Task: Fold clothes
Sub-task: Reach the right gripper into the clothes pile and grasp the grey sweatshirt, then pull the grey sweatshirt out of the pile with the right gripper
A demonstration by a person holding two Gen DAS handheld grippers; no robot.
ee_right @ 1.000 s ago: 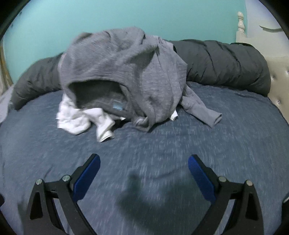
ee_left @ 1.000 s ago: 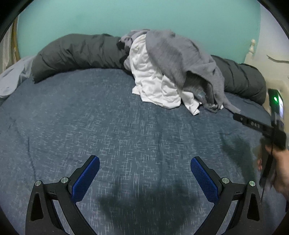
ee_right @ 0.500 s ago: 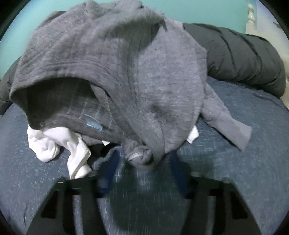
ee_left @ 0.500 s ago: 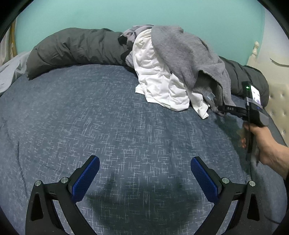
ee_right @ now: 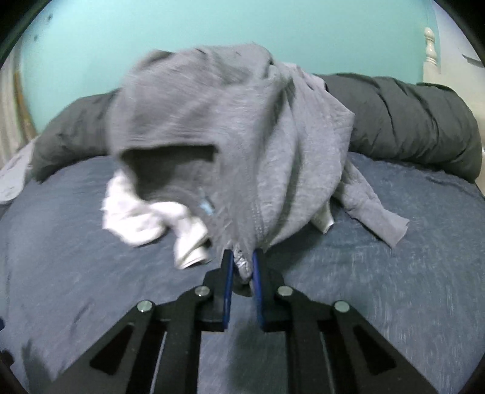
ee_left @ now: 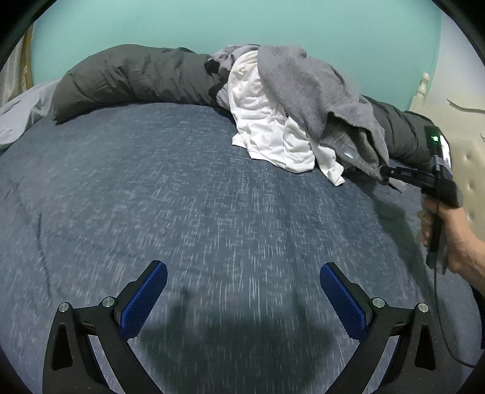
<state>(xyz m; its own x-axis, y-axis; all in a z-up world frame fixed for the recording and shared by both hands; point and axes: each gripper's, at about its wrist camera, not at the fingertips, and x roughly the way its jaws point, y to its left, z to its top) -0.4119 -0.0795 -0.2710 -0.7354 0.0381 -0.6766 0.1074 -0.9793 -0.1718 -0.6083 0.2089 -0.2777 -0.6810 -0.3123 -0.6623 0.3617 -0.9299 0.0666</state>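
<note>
Low over the bed (ee_left: 151, 188), the left claw (ee_left: 242, 291) hangs with its two blue-padded fingers (ee_left: 145, 298) spread wide, nothing between them, its shadow falling on the cover just below. Off toward the bed's right edge, a hand (ee_left: 454, 239) grips the handle of the right claw (ee_right: 242, 266), which reaches level toward the clothes pile; only the hand and a bit of forearm show, the rest cut off by the frame. In the right wrist view that claw's pads are pressed nearly together, pinching a bunched hem of the grey sweater (ee_right: 230, 121), which rises from the pinch in taut folds.

The sweater is a soft, heathered knit, draped over the top of the heap at the bed's far edge, one sleeve trailing flat toward the right. Under it lies a white garment (ee_left: 266, 127), smooth and crumpled, spilling out toward the near side; how many pieces it is cannot be told. Much of the right wrist view is motion-blurred, so the small blue label on the sweater is unreadable. Behind the pile a dark grey quilted duvet (ee_left: 133, 78) is rolled along the far edge against a teal wall (ee_left: 212, 24). The bed cover is a blue-grey flecked weave.
</note>
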